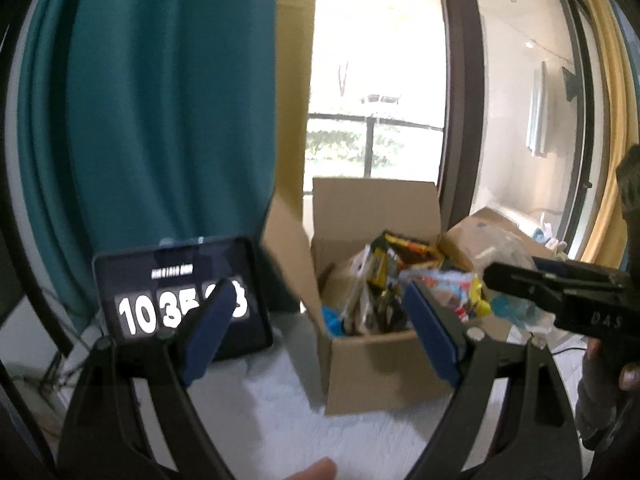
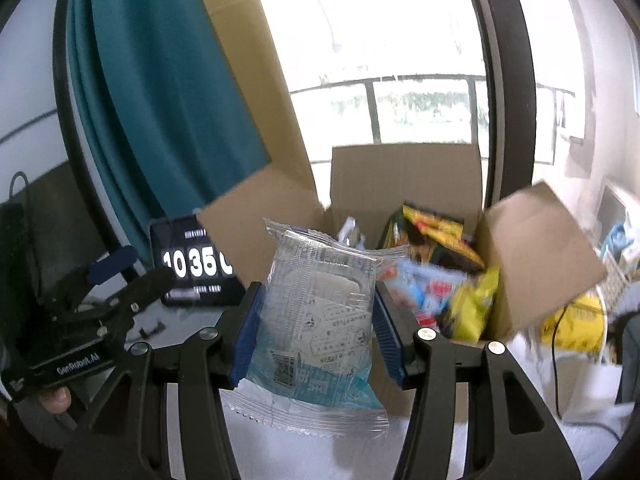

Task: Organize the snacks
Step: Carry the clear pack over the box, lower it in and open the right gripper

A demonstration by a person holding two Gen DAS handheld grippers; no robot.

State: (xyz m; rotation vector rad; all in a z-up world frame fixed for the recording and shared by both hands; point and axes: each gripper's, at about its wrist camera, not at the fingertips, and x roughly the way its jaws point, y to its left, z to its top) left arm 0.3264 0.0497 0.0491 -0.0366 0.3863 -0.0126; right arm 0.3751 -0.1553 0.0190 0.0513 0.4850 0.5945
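An open cardboard box (image 1: 384, 368) (image 2: 404, 184) stands on a white table, full of several snack packets in yellow, black, red and blue (image 1: 388, 280) (image 2: 440, 272). My right gripper (image 2: 316, 332) is shut on a clear snack packet with a blue bottom (image 2: 316, 320), held upright in front of the box; the same packet (image 1: 516, 308) shows in the left wrist view, with the right gripper (image 1: 516, 280) at the right of the box. My left gripper (image 1: 320, 328) stands open and bare, left of the box front; in the right wrist view the left gripper (image 2: 120, 268) is at the far left.
A black tablet clock (image 1: 180, 292) (image 2: 192, 264) leans behind the table's left part, before a teal curtain (image 1: 160, 120). A bright window with a railing is behind the box. A yellow bag (image 2: 572, 324) and cables lie at the right. A fingertip (image 1: 316, 468) shows at the bottom.
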